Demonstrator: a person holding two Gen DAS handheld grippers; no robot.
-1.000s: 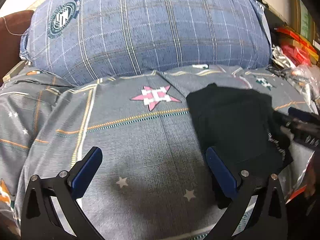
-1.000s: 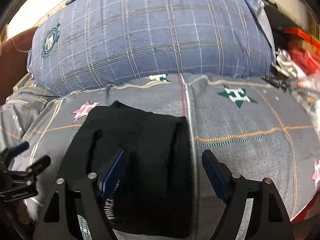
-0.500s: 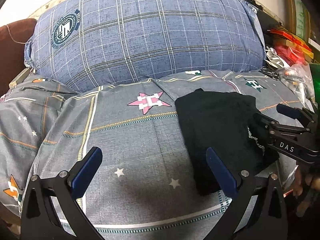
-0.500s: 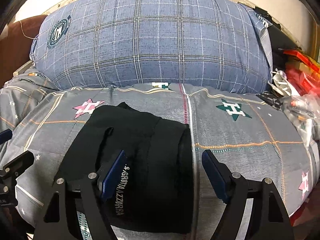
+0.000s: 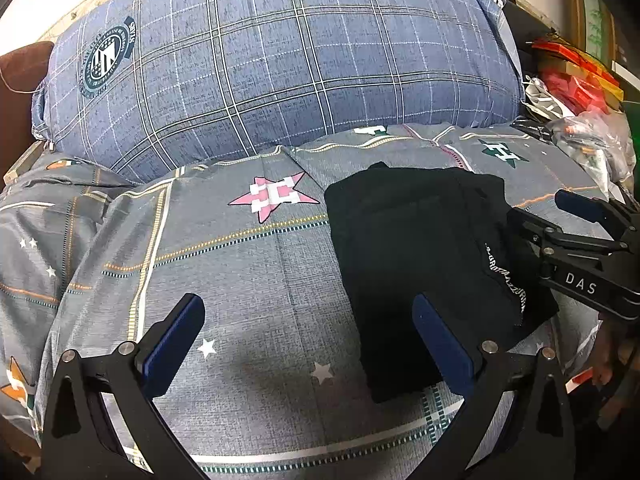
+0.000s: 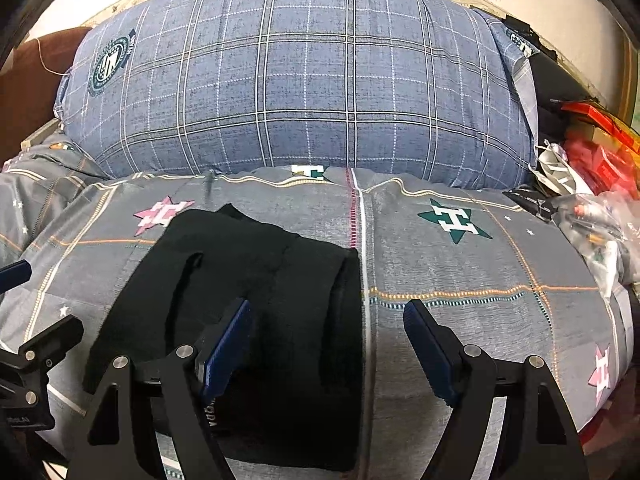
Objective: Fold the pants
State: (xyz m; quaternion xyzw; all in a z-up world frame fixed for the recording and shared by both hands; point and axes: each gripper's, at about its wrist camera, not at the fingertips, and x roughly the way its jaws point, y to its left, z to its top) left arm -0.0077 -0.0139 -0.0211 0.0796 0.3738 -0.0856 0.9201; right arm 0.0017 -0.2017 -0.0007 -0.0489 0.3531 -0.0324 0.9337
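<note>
Both views were evenly lit and sharp, heavy fisheye bending was seen at the dark corners.

We read "DAS" in white on the black body of the right hand-held gripper [image 5: 580, 216]. A white "H" sits in the pink star [image 5: 275, 194] and the green star [image 6: 454, 220] on the bedsheet [image 5: 260, 280]. White lettering on the black pants [image 5: 424, 248] stays illegible.
</note>
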